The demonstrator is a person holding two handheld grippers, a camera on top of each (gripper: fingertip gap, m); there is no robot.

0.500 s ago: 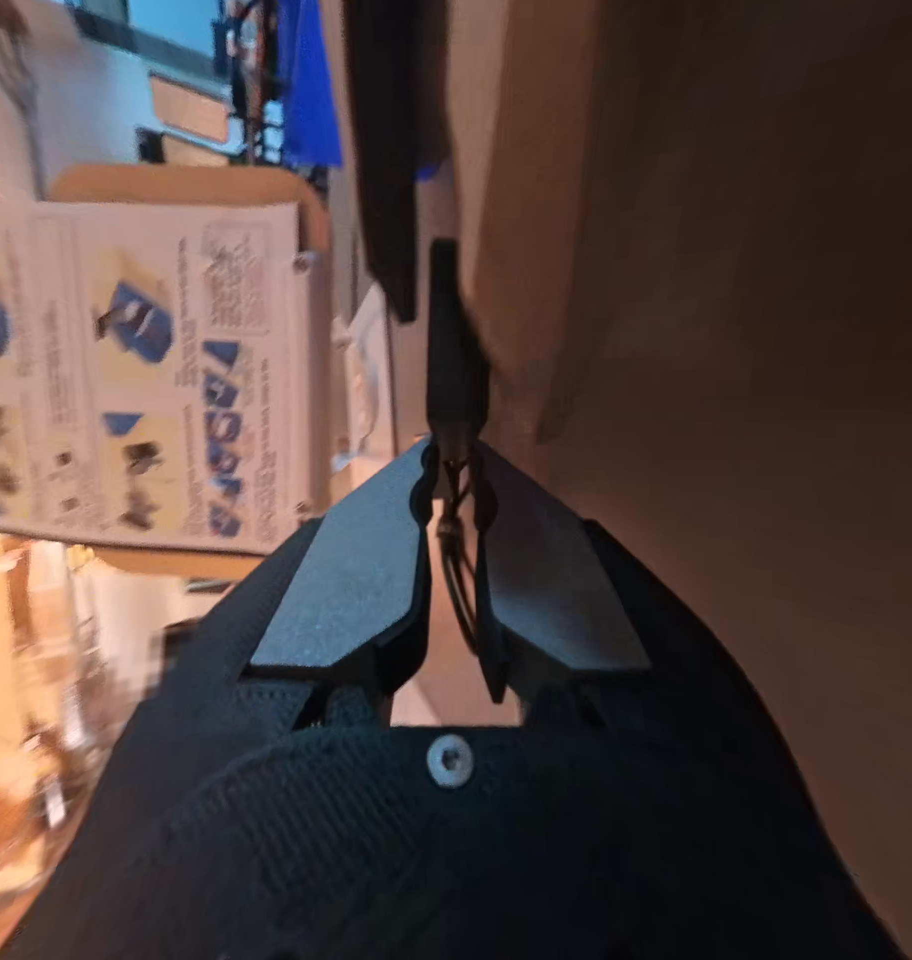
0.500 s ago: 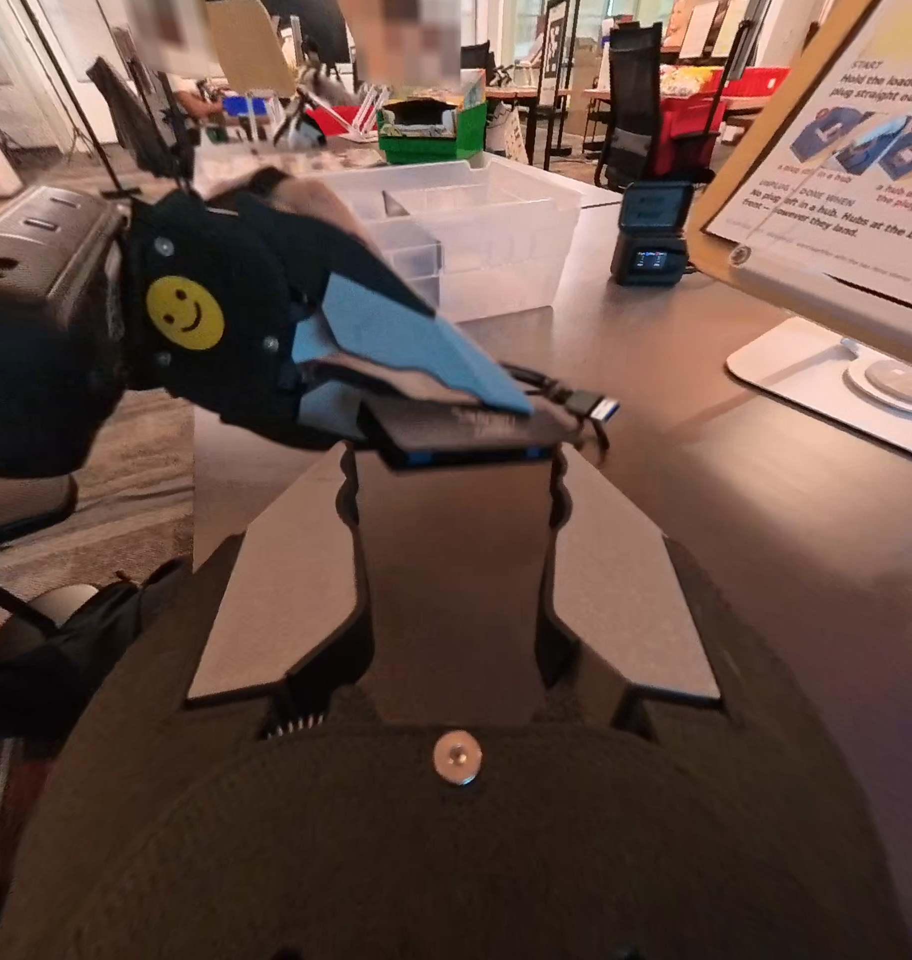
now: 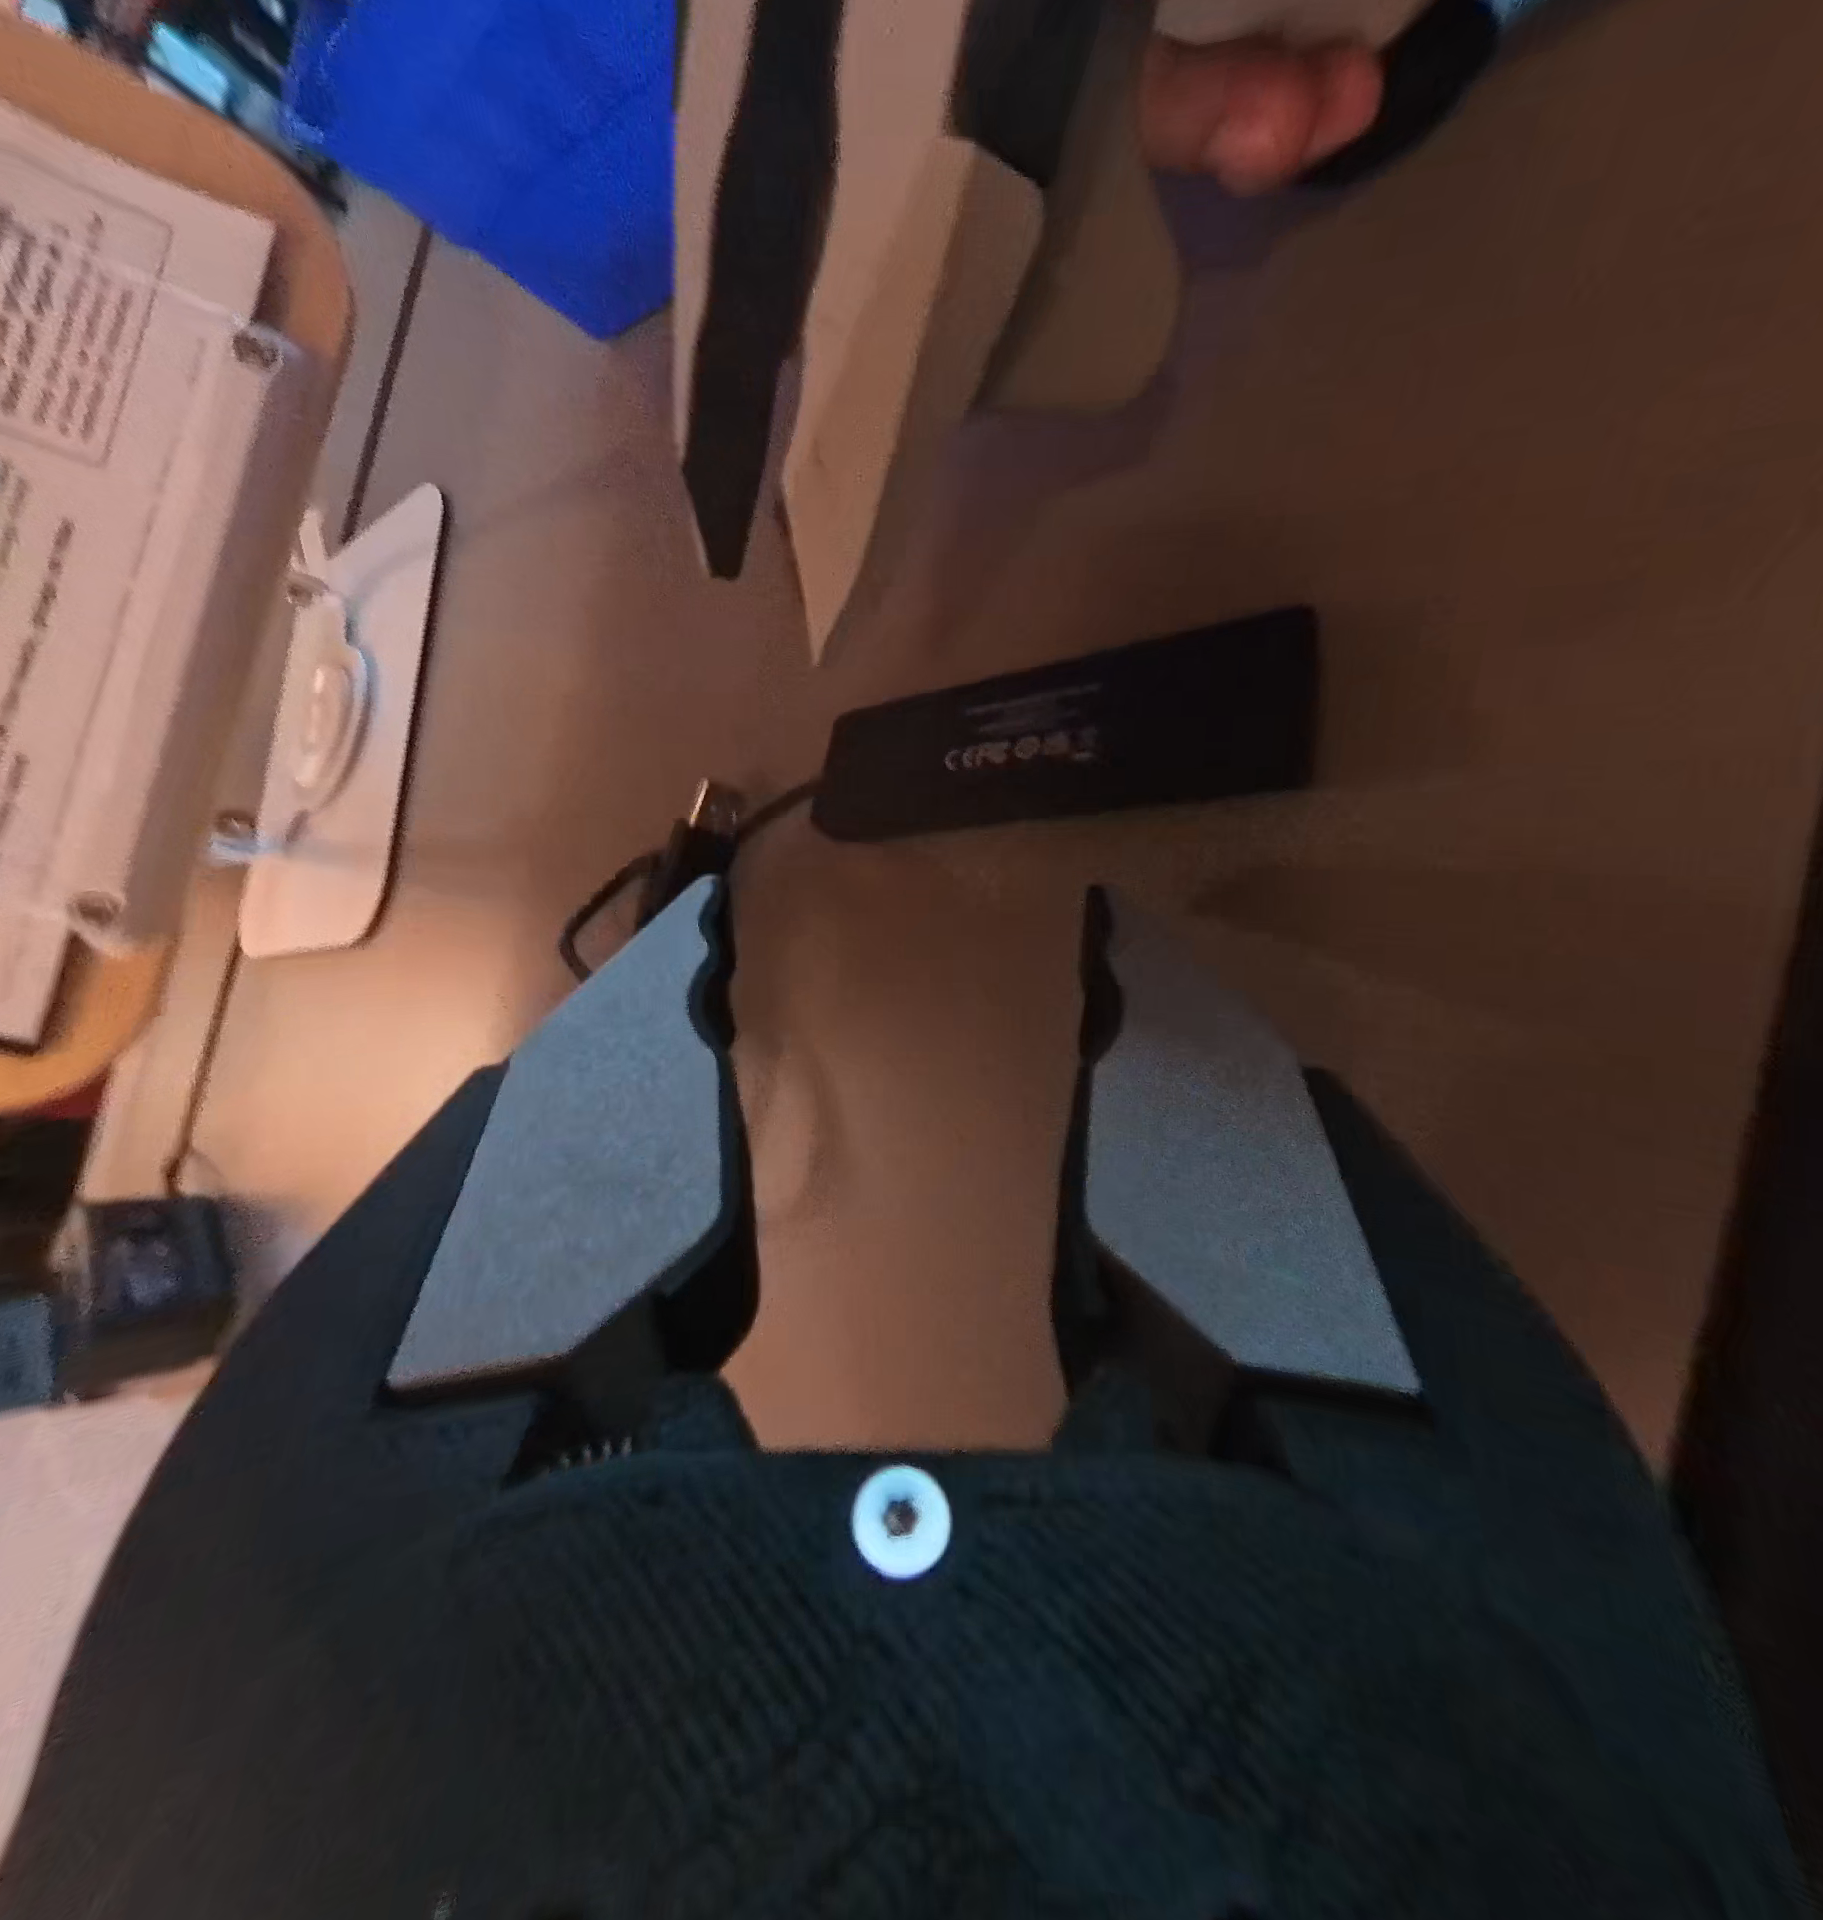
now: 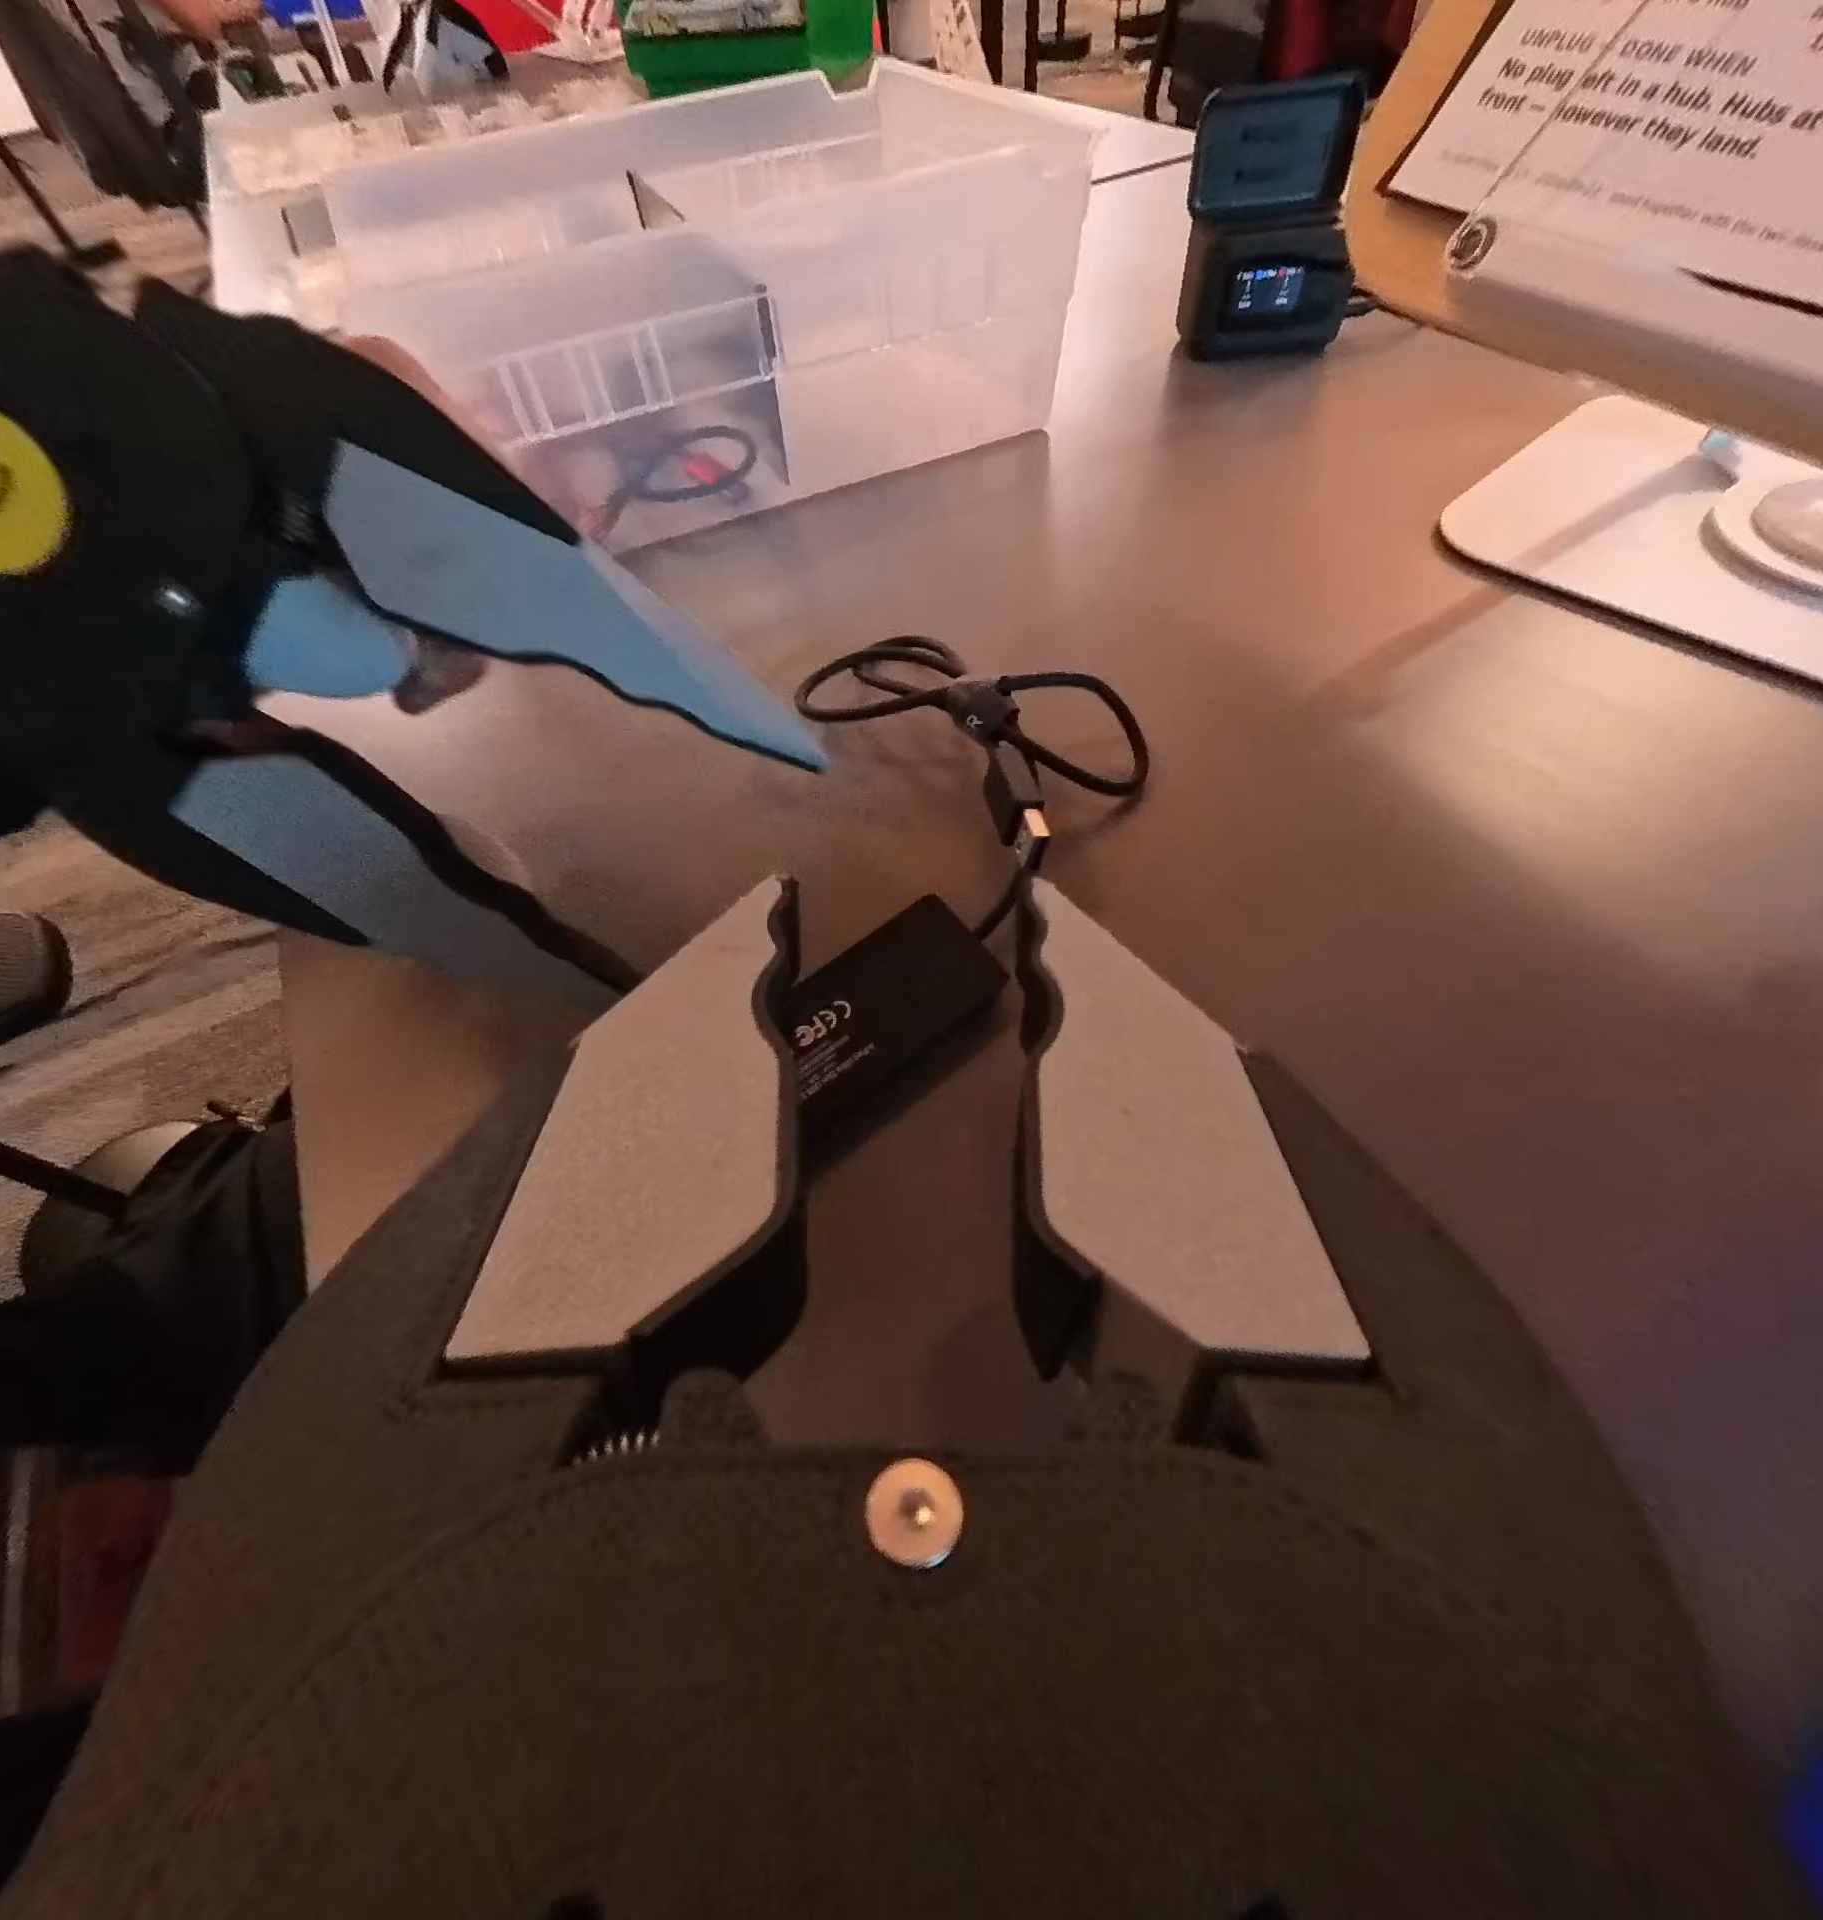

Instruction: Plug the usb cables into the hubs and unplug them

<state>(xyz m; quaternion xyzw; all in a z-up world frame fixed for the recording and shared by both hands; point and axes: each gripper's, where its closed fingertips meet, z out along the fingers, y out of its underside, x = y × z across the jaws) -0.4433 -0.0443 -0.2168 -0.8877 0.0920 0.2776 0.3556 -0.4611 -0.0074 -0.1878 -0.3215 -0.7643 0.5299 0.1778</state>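
Note:
A black USB hub lies flat on the dark table, label side up, between the jaws of my right gripper. That gripper is open and not squeezing the hub. The hub's short cable is bundled in loops just beyond, with its USB plug loose on the table. My left gripper is open and empty, hovering short of the hub and plug. It also shows in the right wrist view, blue-padded, at the left.
A clear plastic bin stands behind, with another cable inside. A small black device with a screen sits at back right. An instruction board on a white base stands at the right. The table's edge runs along the left. Left tips to right tips: about 6 centimetres.
My left gripper was shut on the hub's cable and has opened and drawn back. The right gripper has let the hub down; it now lies on the table.

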